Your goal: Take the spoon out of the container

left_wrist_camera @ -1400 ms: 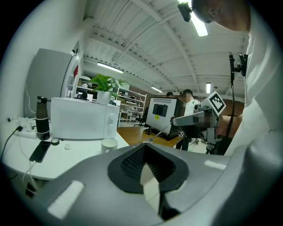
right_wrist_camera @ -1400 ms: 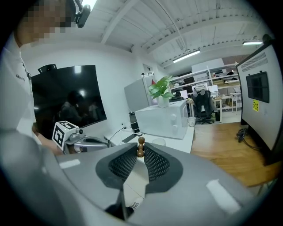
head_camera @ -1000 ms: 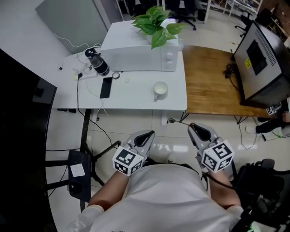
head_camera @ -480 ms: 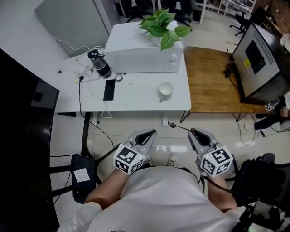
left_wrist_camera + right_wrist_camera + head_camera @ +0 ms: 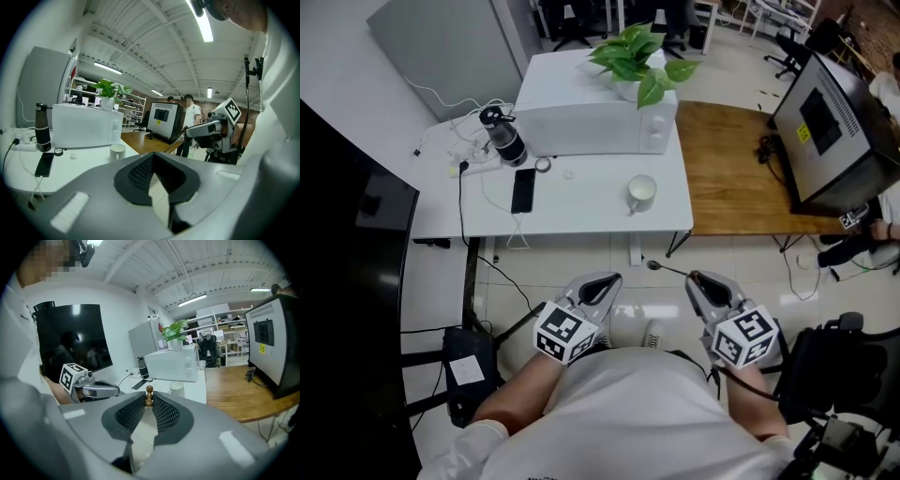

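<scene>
A white cup (image 5: 641,192) stands on the white table (image 5: 581,211), well ahead of both grippers; it also shows in the left gripper view (image 5: 117,151) and the right gripper view (image 5: 176,388). My right gripper (image 5: 701,278) is shut on a slim spoon (image 5: 667,270), whose bowl sticks out to the left over the tiled floor. In the right gripper view the spoon's brown beaded end (image 5: 149,397) pokes up between the pads of the right gripper (image 5: 149,403). My left gripper (image 5: 602,281) is held close to my body, shut with nothing in it (image 5: 151,158).
On the table stand a white microwave (image 5: 591,122) with a plant (image 5: 642,52) on top, a dark bottle (image 5: 504,136), a phone (image 5: 521,190) and cables. A wooden desk (image 5: 741,159) and a monitor (image 5: 830,122) lie to the right. People (image 5: 187,122) stand beyond.
Both grippers have drifted slightly back from the table toward my body. The spoon stays clamped in the right gripper; the left stays shut and empty.
</scene>
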The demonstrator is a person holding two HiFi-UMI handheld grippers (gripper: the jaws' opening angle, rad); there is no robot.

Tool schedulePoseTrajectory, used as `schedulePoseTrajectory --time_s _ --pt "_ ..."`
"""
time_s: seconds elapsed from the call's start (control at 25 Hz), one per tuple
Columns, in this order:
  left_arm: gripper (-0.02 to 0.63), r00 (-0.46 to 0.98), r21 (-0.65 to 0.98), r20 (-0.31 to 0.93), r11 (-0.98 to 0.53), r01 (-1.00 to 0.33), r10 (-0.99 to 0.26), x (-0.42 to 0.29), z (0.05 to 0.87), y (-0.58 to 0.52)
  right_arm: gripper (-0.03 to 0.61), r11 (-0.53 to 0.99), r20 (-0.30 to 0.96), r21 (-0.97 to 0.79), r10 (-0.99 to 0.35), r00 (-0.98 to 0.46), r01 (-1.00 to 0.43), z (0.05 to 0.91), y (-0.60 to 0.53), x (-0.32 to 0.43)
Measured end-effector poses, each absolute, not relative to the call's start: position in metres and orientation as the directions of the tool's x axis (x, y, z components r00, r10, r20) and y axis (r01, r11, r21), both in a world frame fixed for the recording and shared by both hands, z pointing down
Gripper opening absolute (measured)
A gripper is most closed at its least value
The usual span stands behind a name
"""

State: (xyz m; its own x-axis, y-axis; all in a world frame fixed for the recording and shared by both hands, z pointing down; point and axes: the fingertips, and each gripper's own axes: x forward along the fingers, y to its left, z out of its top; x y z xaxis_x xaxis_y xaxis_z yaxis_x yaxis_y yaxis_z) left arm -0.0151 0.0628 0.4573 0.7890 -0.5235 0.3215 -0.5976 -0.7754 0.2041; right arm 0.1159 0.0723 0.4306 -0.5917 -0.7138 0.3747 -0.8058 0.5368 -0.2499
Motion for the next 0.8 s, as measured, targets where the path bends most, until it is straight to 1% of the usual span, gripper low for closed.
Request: schedulePoseTrajectory --time_s 0.8 --pt "0.004 0.777 0.201 0.316 -0.762 -0.615 -0.544 -0.0208 0.456 0.0569 0.055 0.543 0.37 -0.257 -0.709 -0.6 -0.799 0.4324 0.0699 0.11"
